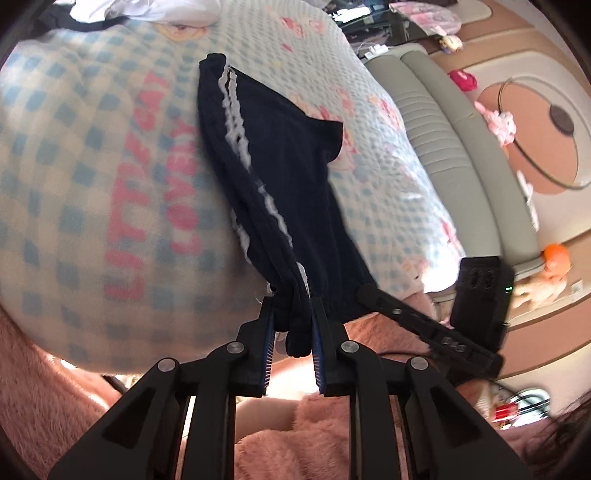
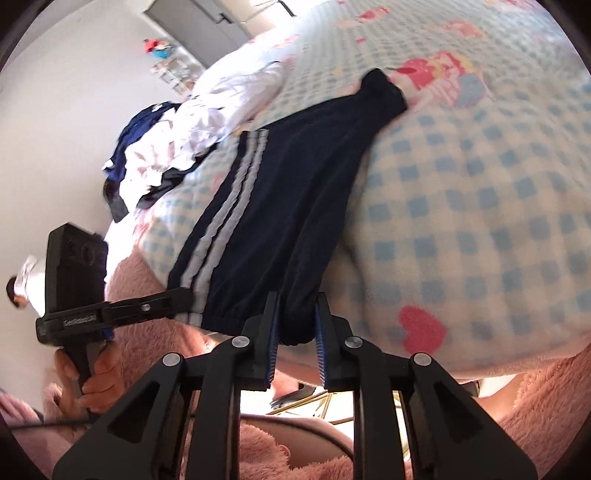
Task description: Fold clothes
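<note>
Dark navy shorts point(image 1: 280, 177) with white side stripes lie stretched over a blue-checked blanket point(image 1: 92, 177) on the bed. My left gripper point(image 1: 291, 314) is shut on the shorts' elastic waistband at the striped side. My right gripper point(image 2: 295, 314) is shut on the waistband at the other corner; the shorts point(image 2: 291, 192) run away from it across the blanket point(image 2: 461, 221). Each gripper shows in the other's view: the right one point(image 1: 373, 291) at the waistband, the left one point(image 2: 184, 295) at the striped edge.
A pile of white and navy clothes point(image 2: 192, 129) lies at the far end of the bed, also in the left wrist view point(image 1: 147, 9). A grey padded headboard point(image 1: 454, 136) runs along the bed. A pink fluffy cover point(image 2: 535, 424) hangs below the blanket.
</note>
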{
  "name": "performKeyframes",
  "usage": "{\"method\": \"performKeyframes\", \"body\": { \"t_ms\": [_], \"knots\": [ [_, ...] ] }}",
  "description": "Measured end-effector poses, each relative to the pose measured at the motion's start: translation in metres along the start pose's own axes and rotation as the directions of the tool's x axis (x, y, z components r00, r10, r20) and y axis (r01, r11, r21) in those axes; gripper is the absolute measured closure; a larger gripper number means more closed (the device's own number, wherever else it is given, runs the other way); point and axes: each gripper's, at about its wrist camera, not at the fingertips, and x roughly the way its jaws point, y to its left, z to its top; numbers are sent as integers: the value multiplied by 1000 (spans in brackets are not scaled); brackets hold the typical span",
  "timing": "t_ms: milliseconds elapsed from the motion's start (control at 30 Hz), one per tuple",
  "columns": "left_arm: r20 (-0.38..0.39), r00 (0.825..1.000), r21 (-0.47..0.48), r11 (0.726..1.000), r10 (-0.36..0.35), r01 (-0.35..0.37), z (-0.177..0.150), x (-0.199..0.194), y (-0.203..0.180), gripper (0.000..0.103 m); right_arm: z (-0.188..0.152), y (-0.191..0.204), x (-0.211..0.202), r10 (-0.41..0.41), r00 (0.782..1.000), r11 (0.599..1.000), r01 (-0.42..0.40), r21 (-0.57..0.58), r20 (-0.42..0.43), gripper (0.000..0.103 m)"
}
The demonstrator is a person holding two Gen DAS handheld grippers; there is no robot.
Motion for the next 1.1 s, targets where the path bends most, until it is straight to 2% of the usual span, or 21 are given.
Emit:
{"method": "performKeyframes", "body": {
  "t_ms": [67,100,167,267,300,333,367,433,467,533,600,667,733,800,867,967,1000,1100],
  "knots": [
    [4,999,-21,999,-43,43,18,3,-3,84,21,19,-3,-76,996,991,80,-105,43,85],
    [20,999,-14,999,-40,40,31,2,-6,84,35,28,-6,-86,994,985,95,-145,70,82],
    [60,997,-19,999,-45,46,56,0,-13,81,64,35,-10,-92,988,982,111,-156,122,79],
    [143,988,-7,998,-63,64,80,-13,-21,70,98,34,-26,-73,978,993,90,-82,196,70],
    [171,983,4,998,-69,69,83,-19,-23,61,101,36,-33,-48,974,995,67,-79,219,65],
    [191,979,10,998,-65,64,82,-21,-21,57,105,37,-40,-26,970,996,46,-77,242,61],
    [210,976,15,998,-61,59,80,-23,-19,56,103,38,-44,-24,966,996,46,-81,259,54],
    [249,967,25,999,-53,49,77,-27,-14,56,96,34,-42,-38,964,995,60,-77,262,54],
    [262,964,32,999,-40,33,75,-28,-11,56,91,29,-37,-54,967,995,73,-68,247,54],
    [225,971,64,993,85,-102,69,-15,-4,58,74,9,-18,-89,982,996,91,-5,165,54],
    [193,960,117,966,205,-230,62,-1,-1,58,57,-11,-3,-117,989,992,113,50,94,54],
    [179,941,180,931,288,-319,57,8,-1,58,52,-6,-3,-147,986,989,146,12,79,54],
    [192,900,261,864,391,-431,58,18,-11,58,47,0,-3,-176,982,984,178,-27,66,54],
    [224,849,364,767,478,-528,60,30,-28,58,43,5,-3,-206,977,976,209,-66,54,54],
    [235,847,431,730,477,-530,67,36,-41,58,38,10,-3,-236,971,965,239,-105,42,54],
    [220,875,496,723,431,-481,74,38,-55,56,31,18,-3,-282,959,945,282,-165,28,54],
    [185,890,481,751,416,-451,75,42,-51,56,29,20,-3,-295,955,938,294,-184,22,54],
    [83,929,427,829,361,-360,80,51,-38,56,25,21,5,-259,964,939,236,-248,-64,54]
  ]
}}
